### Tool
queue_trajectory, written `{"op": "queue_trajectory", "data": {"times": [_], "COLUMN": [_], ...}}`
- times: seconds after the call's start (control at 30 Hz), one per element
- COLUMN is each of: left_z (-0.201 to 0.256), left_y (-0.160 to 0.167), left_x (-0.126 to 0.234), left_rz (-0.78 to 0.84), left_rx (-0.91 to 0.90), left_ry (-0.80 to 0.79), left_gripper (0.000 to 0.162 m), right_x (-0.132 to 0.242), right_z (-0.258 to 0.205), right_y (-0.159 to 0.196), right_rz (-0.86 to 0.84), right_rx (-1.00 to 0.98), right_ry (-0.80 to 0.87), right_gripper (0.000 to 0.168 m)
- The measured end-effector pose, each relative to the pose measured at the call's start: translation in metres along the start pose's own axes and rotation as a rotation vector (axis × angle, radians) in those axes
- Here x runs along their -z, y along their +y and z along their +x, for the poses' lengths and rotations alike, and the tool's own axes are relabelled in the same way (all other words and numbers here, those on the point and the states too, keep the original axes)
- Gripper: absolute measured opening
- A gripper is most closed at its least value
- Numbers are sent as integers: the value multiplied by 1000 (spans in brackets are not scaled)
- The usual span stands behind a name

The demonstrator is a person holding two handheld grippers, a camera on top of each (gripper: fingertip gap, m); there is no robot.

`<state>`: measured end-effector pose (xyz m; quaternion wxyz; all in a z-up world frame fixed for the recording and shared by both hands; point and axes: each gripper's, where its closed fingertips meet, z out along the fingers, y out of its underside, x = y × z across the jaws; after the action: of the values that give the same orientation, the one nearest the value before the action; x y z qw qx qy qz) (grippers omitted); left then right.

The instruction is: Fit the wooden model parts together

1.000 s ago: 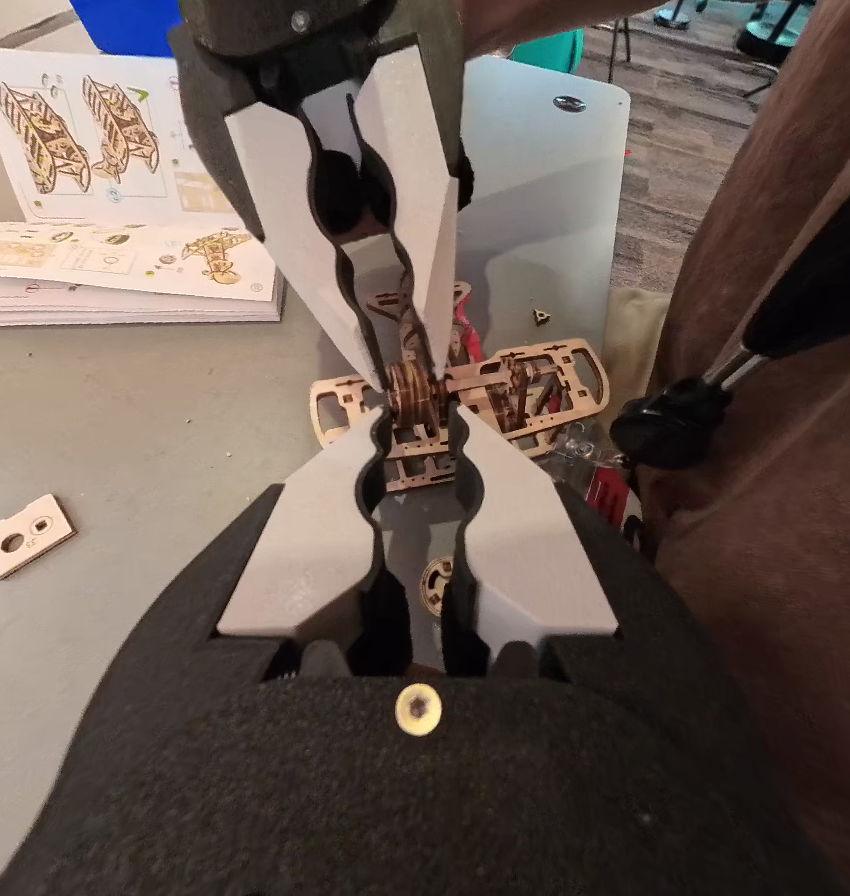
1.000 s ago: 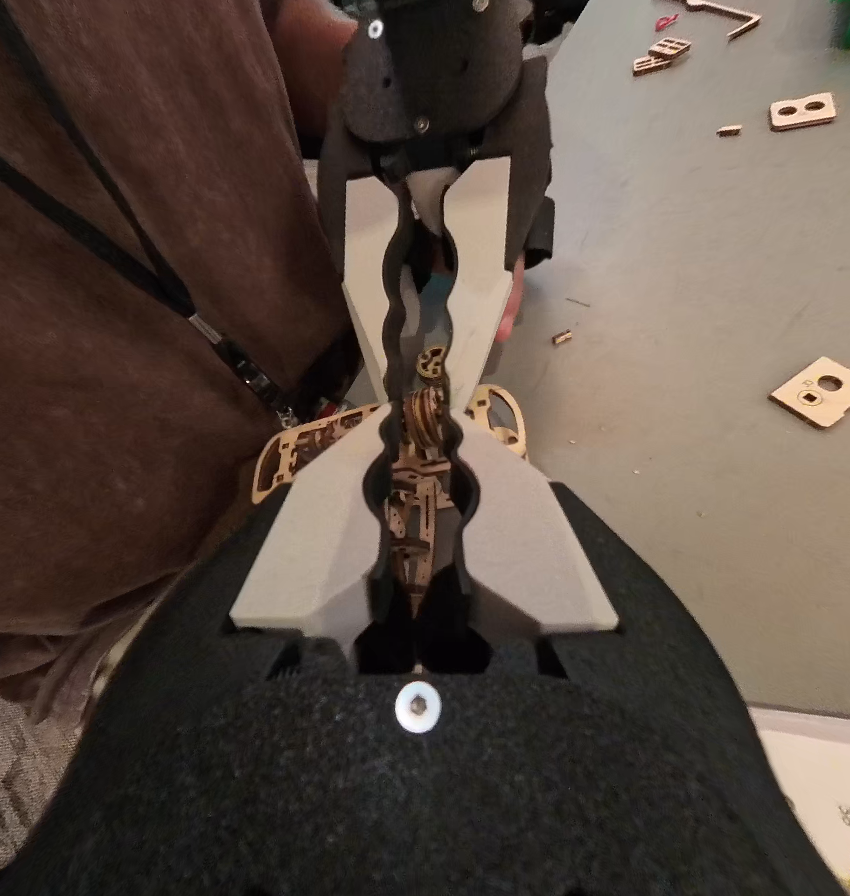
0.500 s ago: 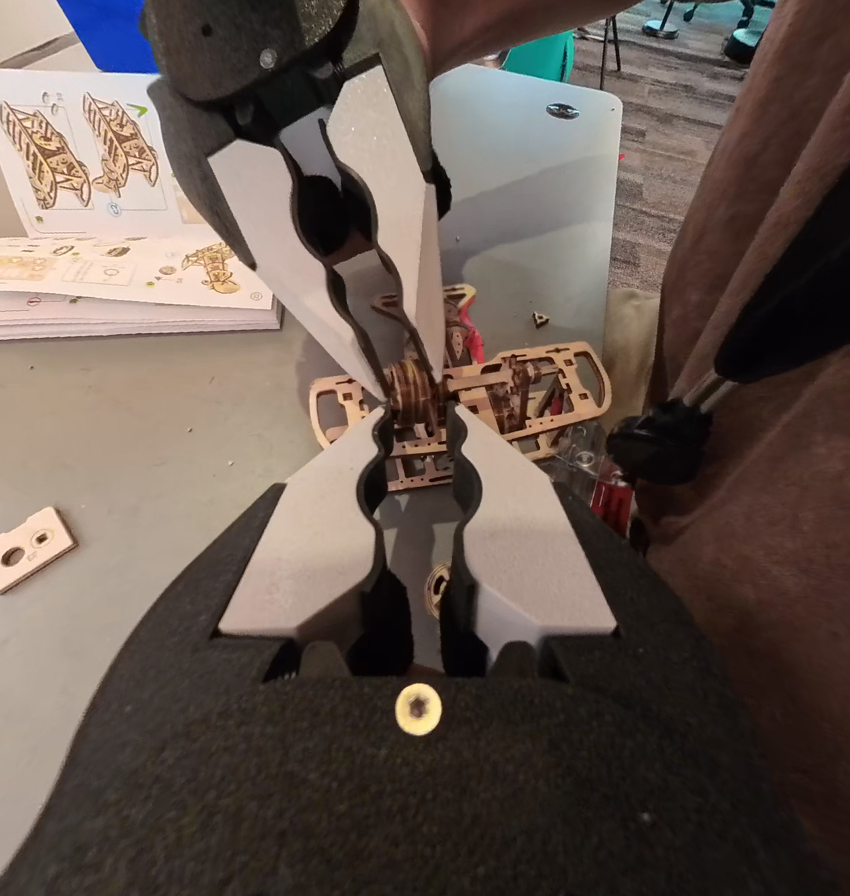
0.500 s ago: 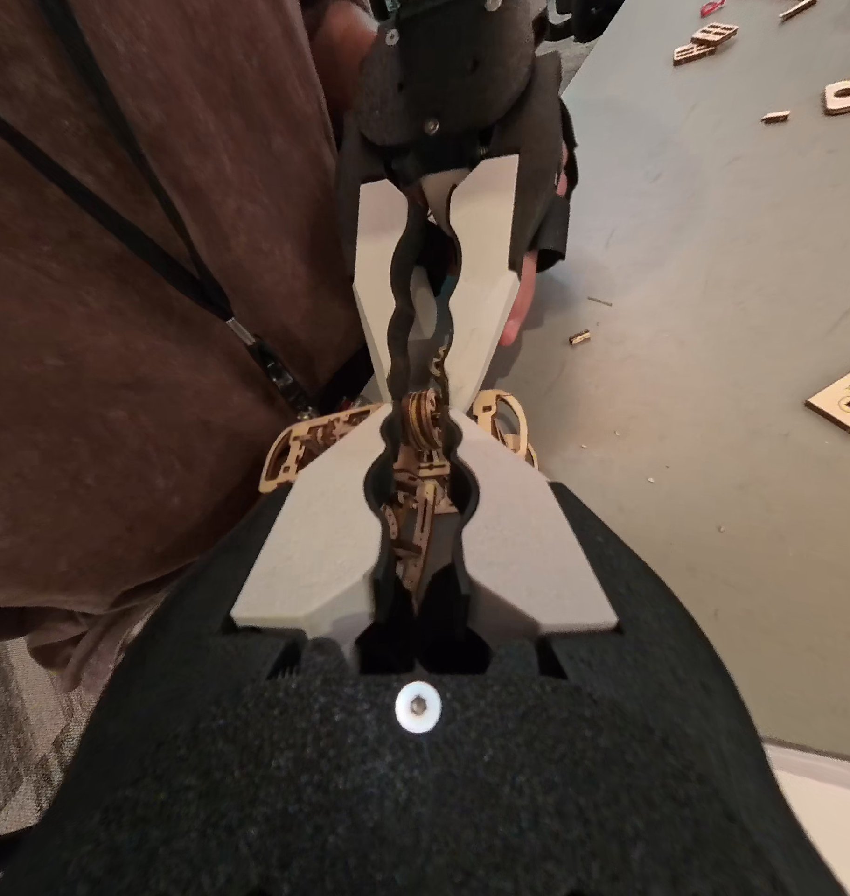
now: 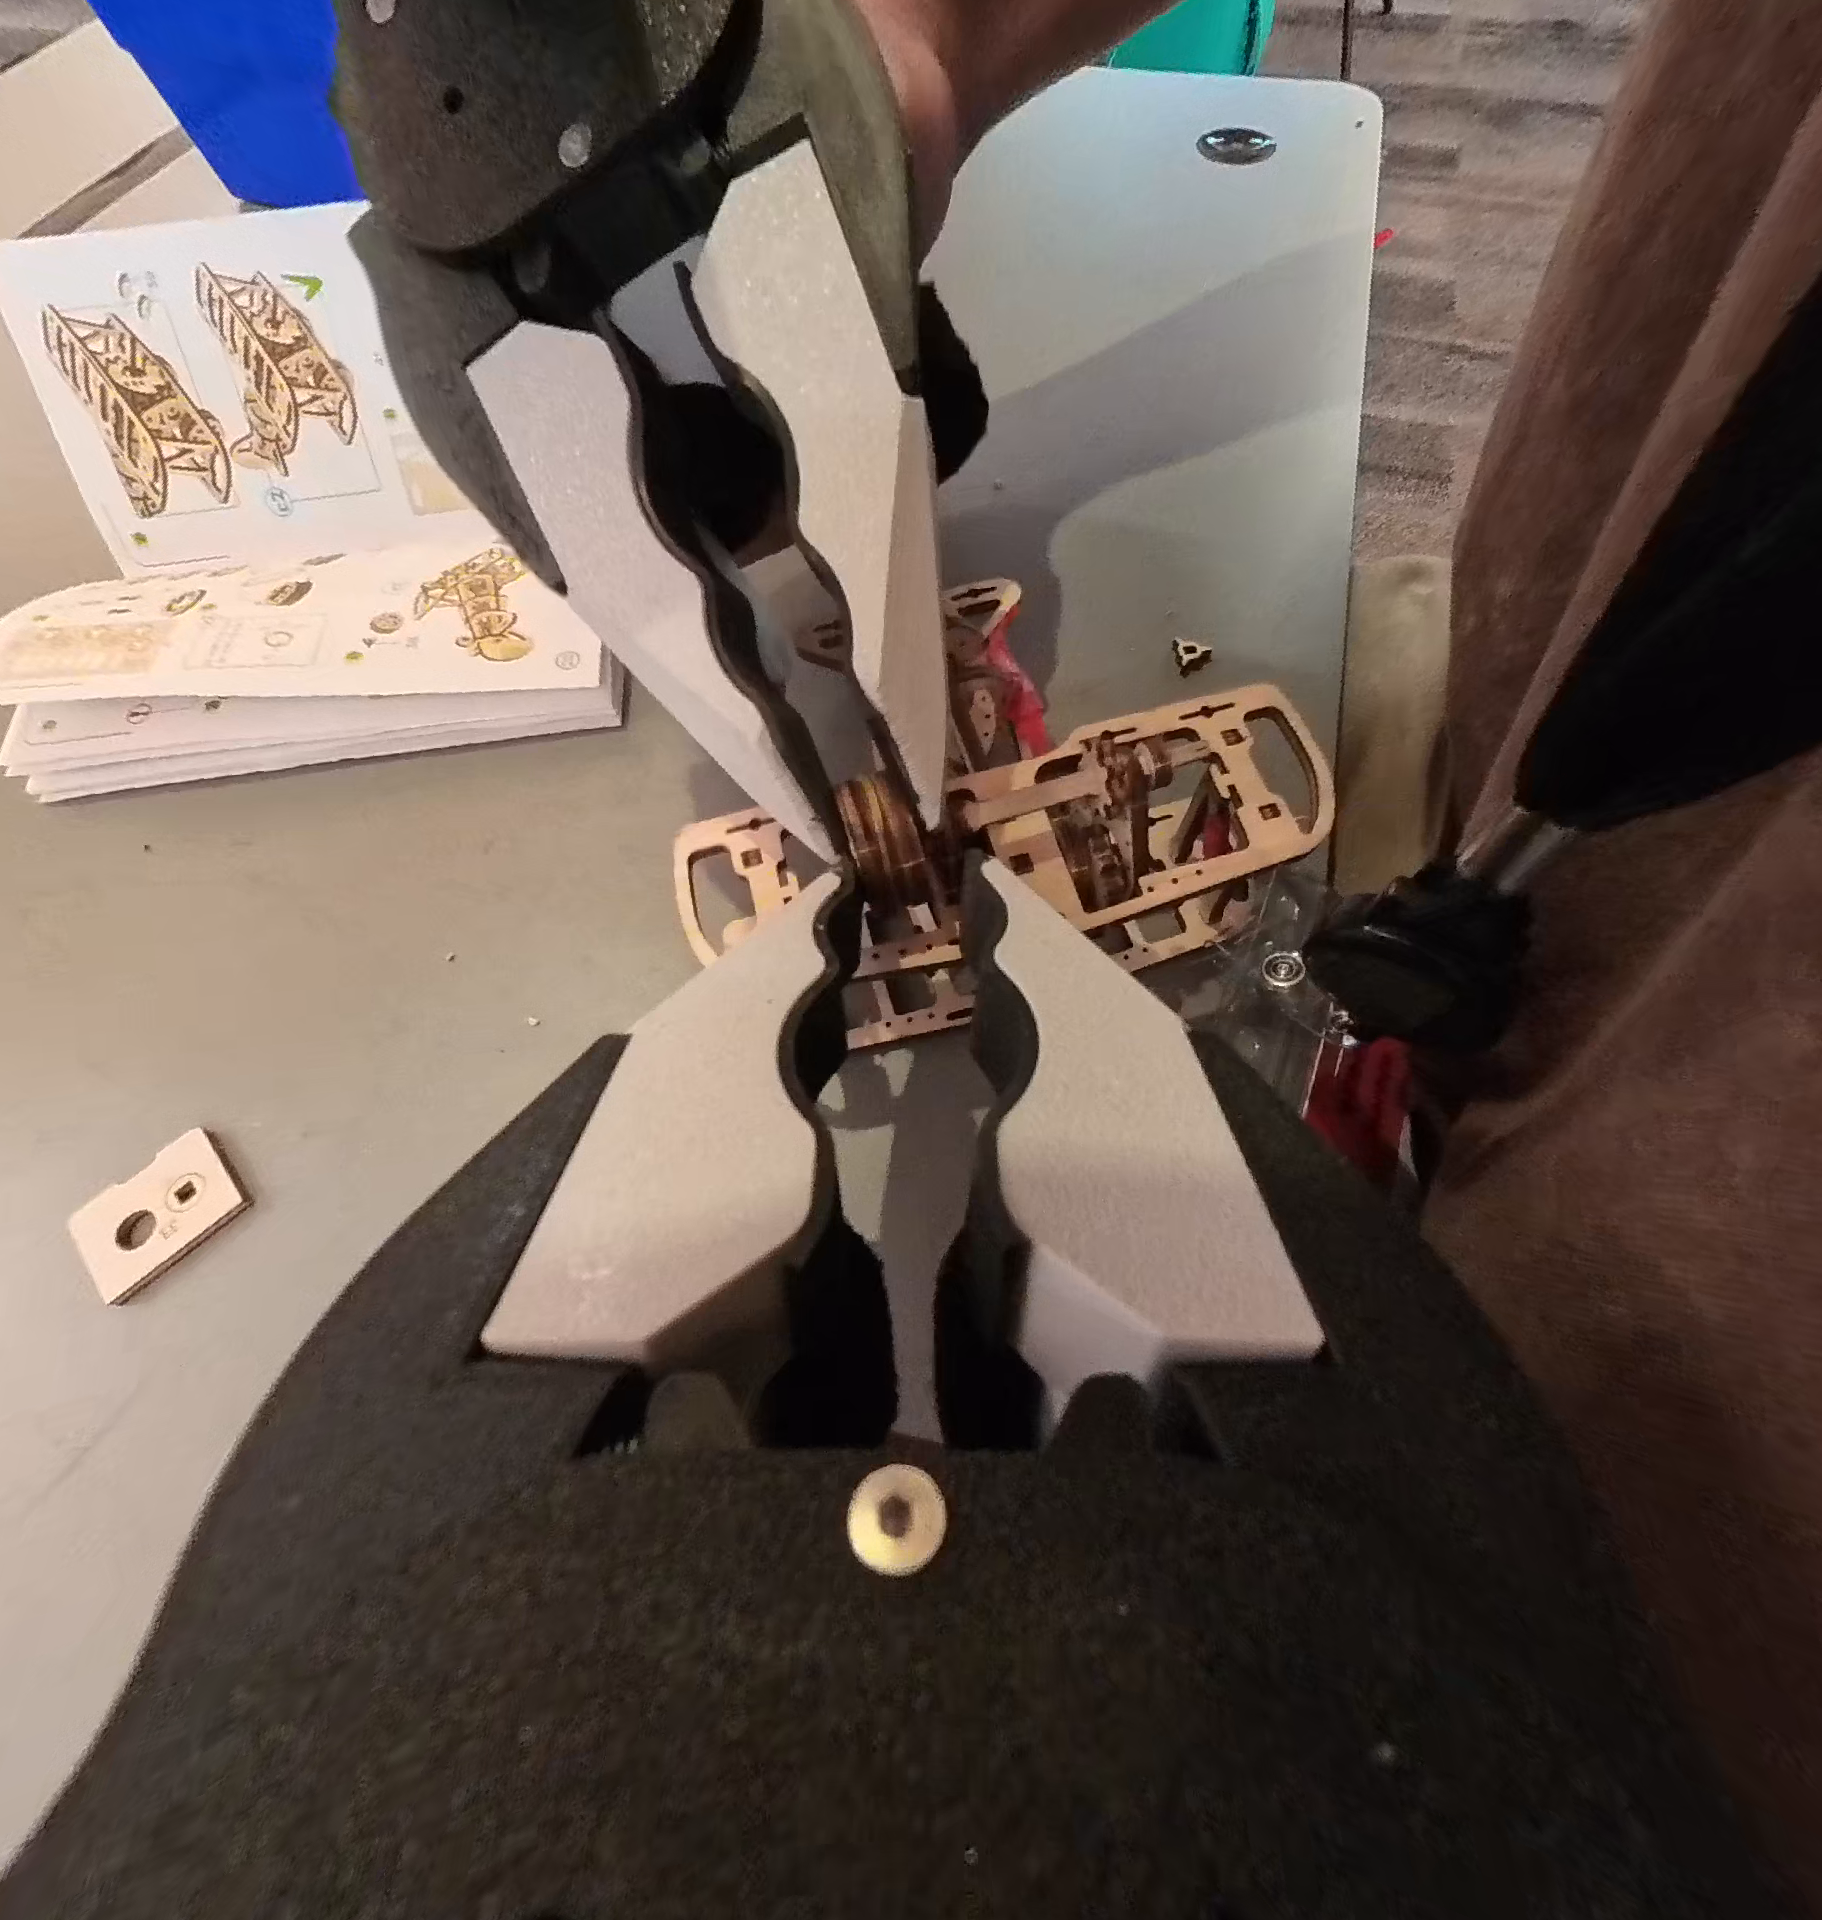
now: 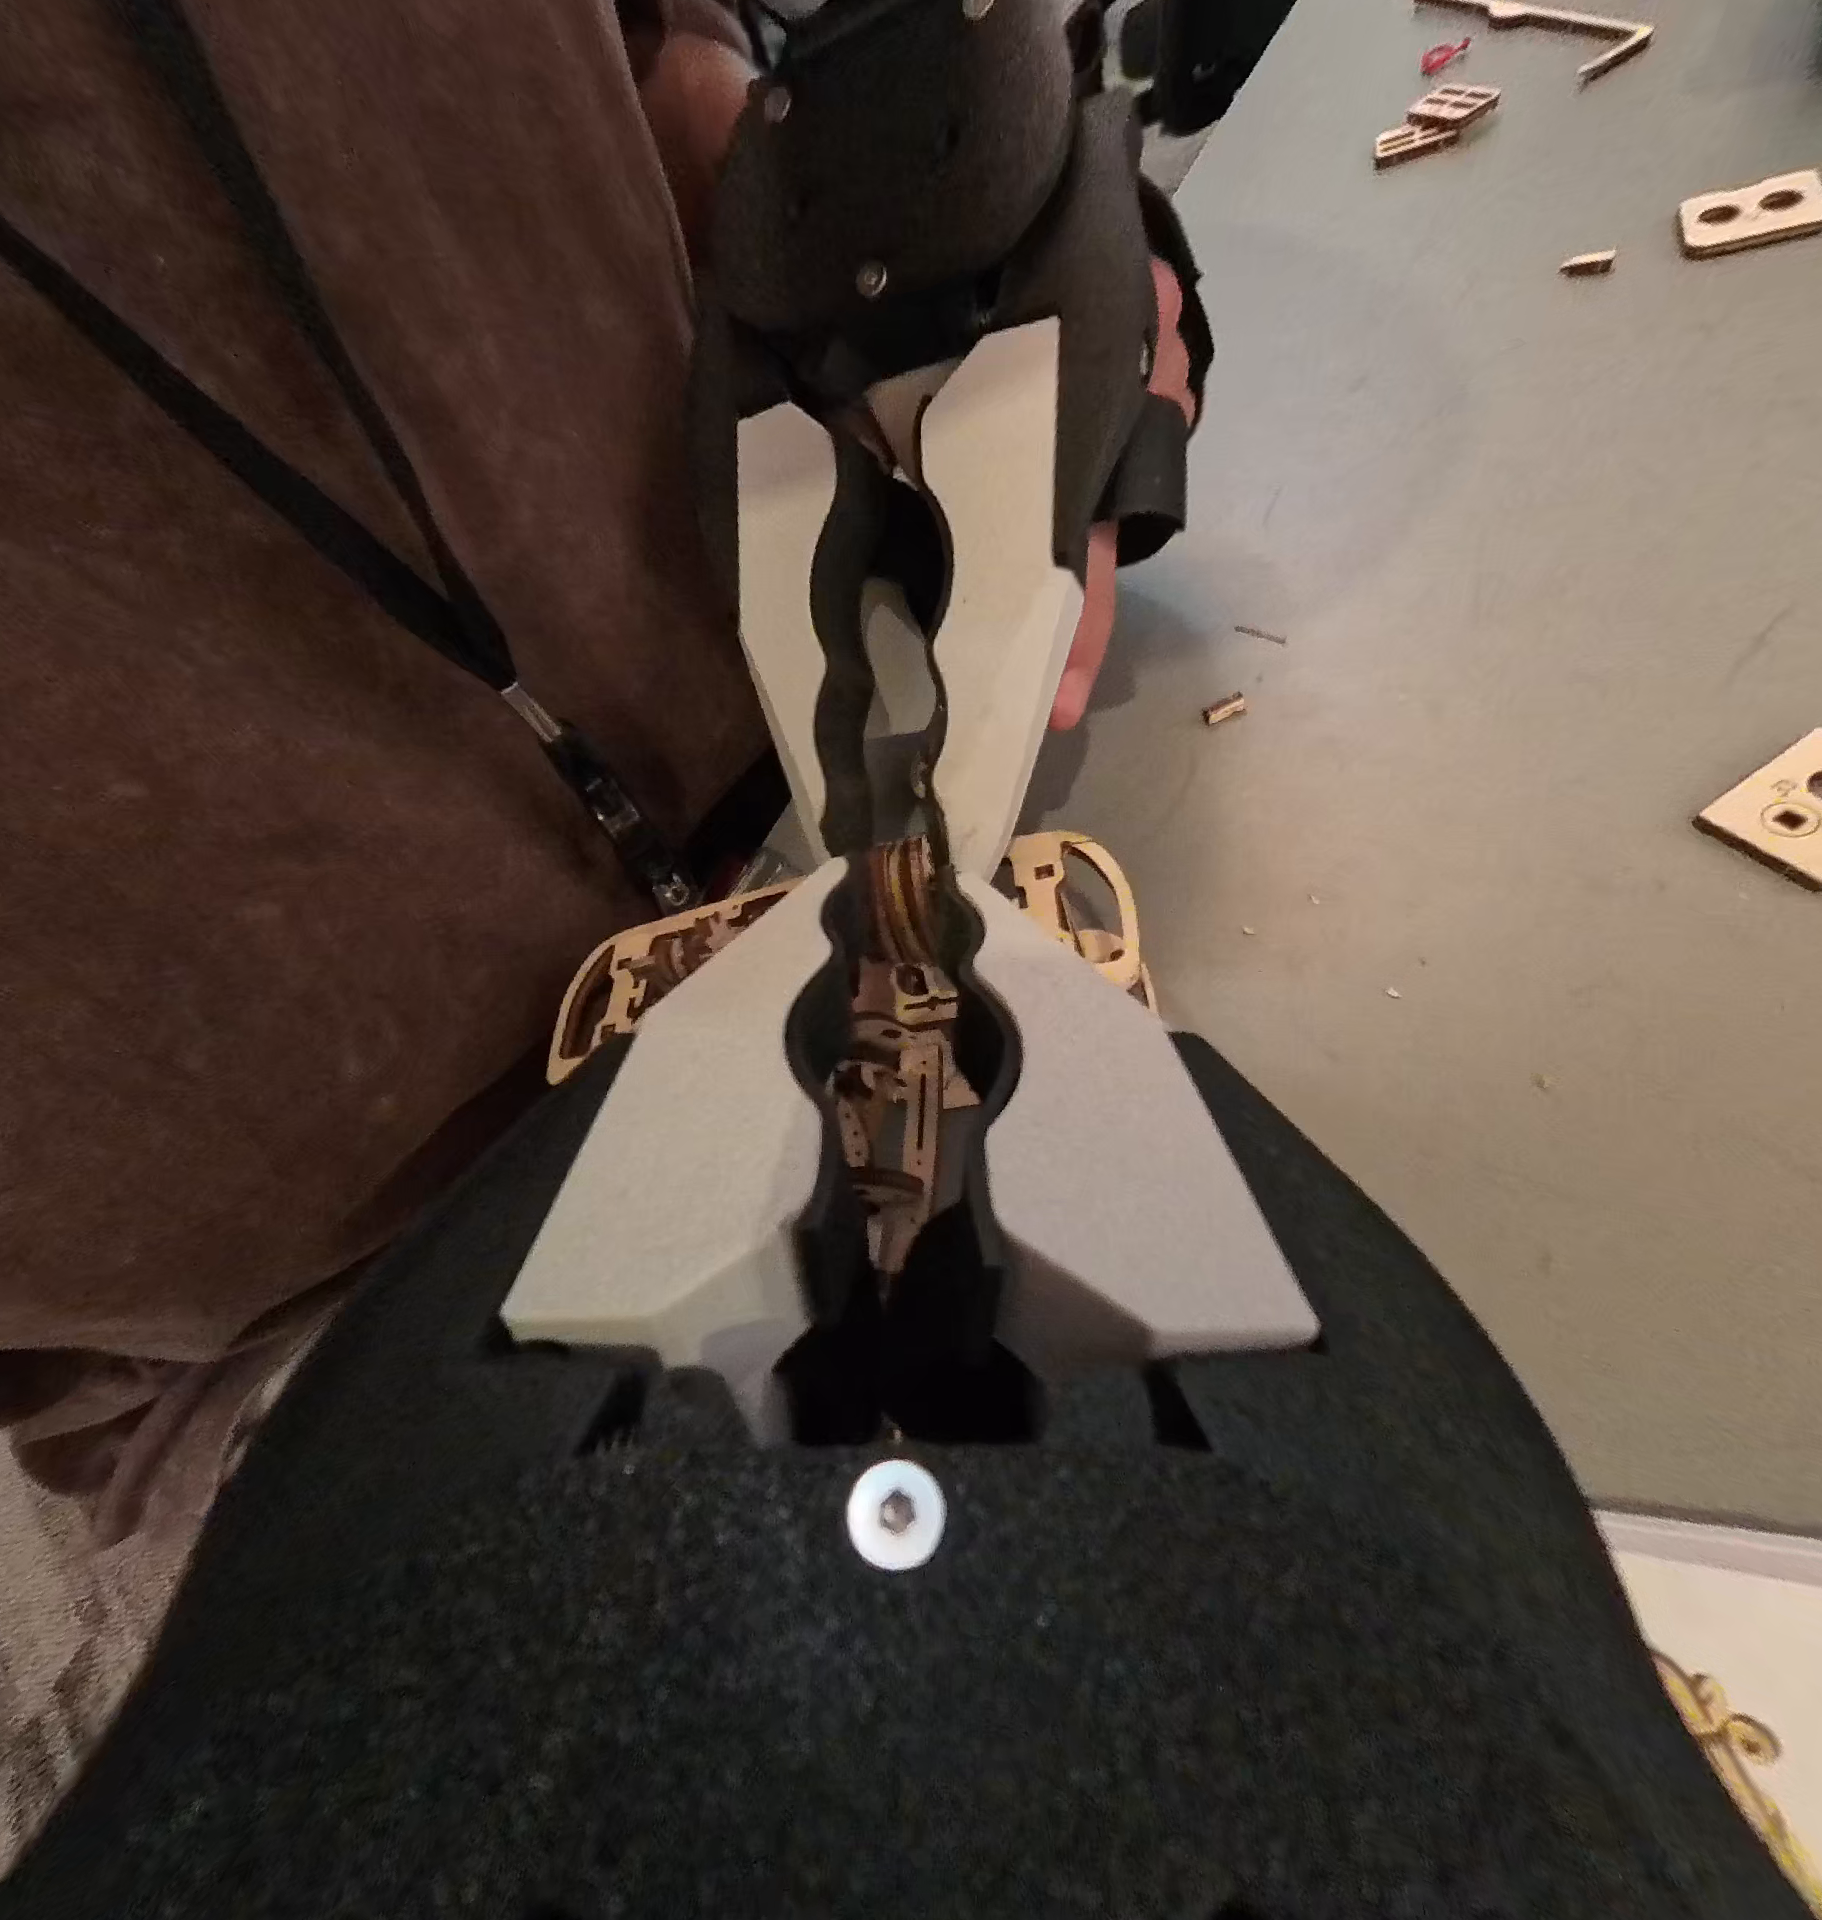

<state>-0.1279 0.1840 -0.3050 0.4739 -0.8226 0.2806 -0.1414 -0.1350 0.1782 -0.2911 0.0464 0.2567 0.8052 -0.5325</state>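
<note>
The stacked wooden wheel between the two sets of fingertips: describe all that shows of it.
The stacked wooden wheel is a small dark-brown pack of thin laser-cut plywood discs with paler edges, standing on edge on a shaft of the pale openwork wooden model frame. The right hand-held gripper pinches it from above; the left hand-held gripper closes on it from the near side. Its lower half is hidden.

Over the last second our right tongs (image 5: 871, 821) have tilted further, their black body swinging toward the instruction booklet (image 5: 294, 665) and covering more of its pages. In the right wrist view our left tongs (image 6: 902, 831) have leaned the same way, body tipping toward the brown shirt (image 6: 263, 623). The loose 2-hole wooden plate (image 5: 159, 1214) has drifted slightly across the table (image 5: 263, 987).
</note>
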Motion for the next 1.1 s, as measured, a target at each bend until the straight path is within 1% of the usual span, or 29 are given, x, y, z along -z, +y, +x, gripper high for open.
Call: {"op": "queue_trajectory", "data": {"times": [0.03, 0.2, 0.4, 0.5, 0.7, 0.77, 0.8, 0.87, 0.97, 1.0, 1.07, 1.1], "left_z": [1, 4, 6, 6, 5, 4, 4, 2, 0, -1, -3, -2], "left_y": [0, -2, -3, -4, -5, -5, -5, -5, -6, -6, -7, -7], "left_x": [0, -3, -4, -5, -6, -6, -7, -7, -8, -9, -11, -12], "left_rz": [1, -1, -9, -6, -9, -22, -27, -34, -47, -52, -65, -74], "left_rx": [0, 2, 4, 20, -12, -27, -26, -14, 41, 69, 117, 134], "left_ry": [-2, 8, 22, 20, -7, -20, -21, -36, -74, -98, -169, -198], "left_gripper": [15, 16, 16, 16, 16, 16, 16, 16, 17, 16, 16, 16], "right_x": [0, 4, 3, 5, 7, 11, 15, 27, 48, 53, 59, 61], "right_z": [-1, -3, -5, -4, -3, -3, -2, -7, 2, 3, 3, 2], "right_y": [0, 3, 4, 5, 5, 3, 0, -4, -13, -19, -26, -23], "right_rz": [5, -22, -28, -27, -2, 6, 24, 29, 44, 74, 130, 137], "right_rx": [4, 17, 20, -13, -4, -24, -59, -154, -282, -298, -322, -332], "right_ry": [6, 24, 25, 13, 54, 90, 106, 89, 192, 246, 378, 466], "right_gripper": [12, 17, 14, 13, 12, 17, 26, 26, 27, 32, 33, 30]}}
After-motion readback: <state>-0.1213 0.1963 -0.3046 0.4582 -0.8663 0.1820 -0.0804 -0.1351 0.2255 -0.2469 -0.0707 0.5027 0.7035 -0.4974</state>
